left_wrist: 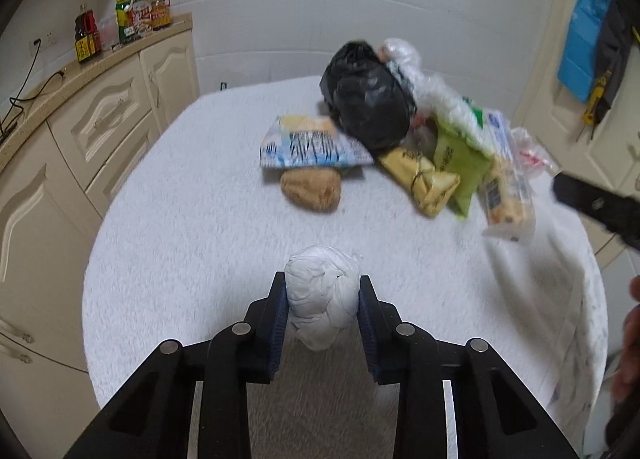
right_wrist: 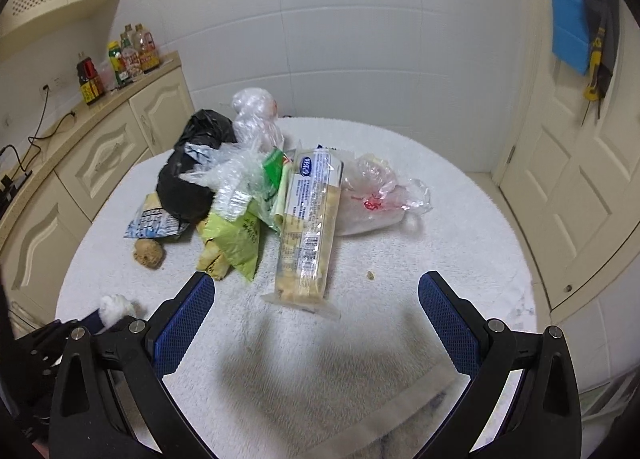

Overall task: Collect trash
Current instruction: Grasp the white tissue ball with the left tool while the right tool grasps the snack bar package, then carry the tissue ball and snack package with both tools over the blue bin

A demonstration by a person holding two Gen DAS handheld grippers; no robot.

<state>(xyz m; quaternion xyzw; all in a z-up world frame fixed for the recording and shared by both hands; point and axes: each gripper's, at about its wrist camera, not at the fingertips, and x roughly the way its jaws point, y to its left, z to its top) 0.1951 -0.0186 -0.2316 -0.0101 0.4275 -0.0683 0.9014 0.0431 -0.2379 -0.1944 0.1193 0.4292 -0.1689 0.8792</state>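
Left tool (left_wrist: 323,299), right tool (right_wrist: 316,311): black angular linkages, silver pivot pins, blue cross-hatched pads (right_wrist: 186,323).

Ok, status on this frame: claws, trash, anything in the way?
Left claw shut on white paper wad. Right claw open, empty, over table. Trash pile uncollected; cracker sleeve nearest. Nothing blocking.

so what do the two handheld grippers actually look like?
Both match: left gripper and right gripper have black angular linkage arms with round silver pivot pins, and fingers faced with blue cross-hatched pads. No cables or markings visible.
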